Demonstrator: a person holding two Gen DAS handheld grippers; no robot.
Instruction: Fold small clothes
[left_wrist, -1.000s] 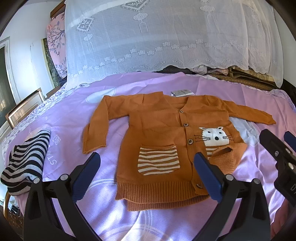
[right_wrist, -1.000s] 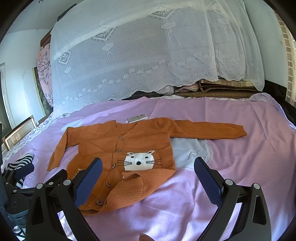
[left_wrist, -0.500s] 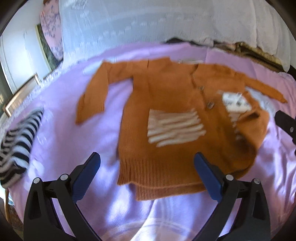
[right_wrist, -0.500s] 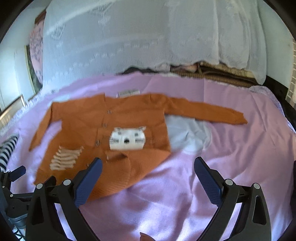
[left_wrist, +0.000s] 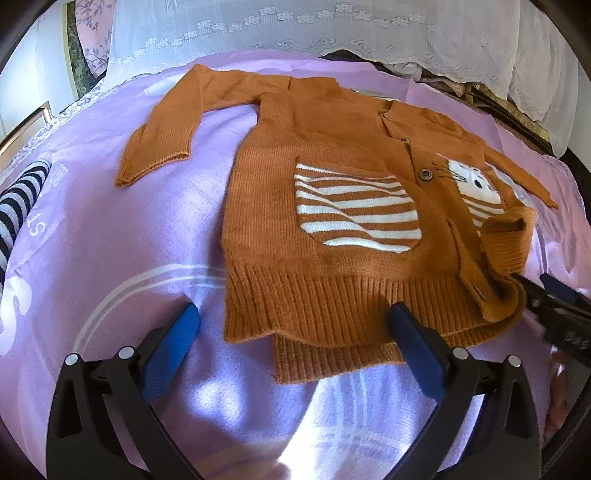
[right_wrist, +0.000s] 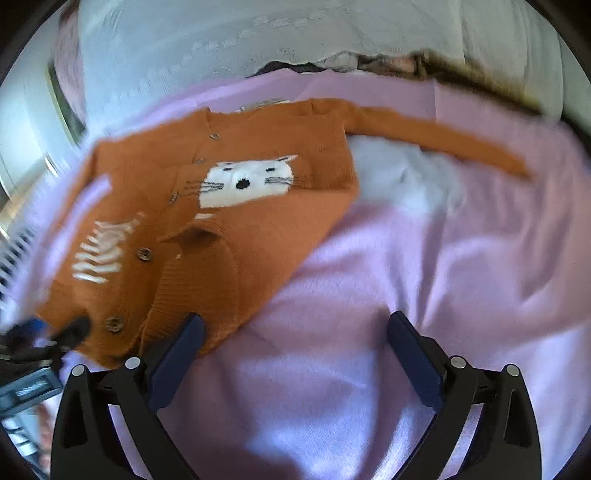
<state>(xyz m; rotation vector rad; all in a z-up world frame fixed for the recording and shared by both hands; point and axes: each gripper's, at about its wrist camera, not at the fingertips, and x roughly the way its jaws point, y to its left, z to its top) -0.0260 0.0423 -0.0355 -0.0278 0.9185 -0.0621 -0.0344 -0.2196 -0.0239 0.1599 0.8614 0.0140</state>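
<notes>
Cardigan (left_wrist: 332, 229) lies flat on the pink sheet (left_wrist: 110, 229), hem toward both tongs, collar far. Left gripper (left_wrist: 295, 339) spread wide, straddling the hem's left corner; right gripper (right_wrist: 295, 339) also spread, empty, at the flipped right corner.
</notes>
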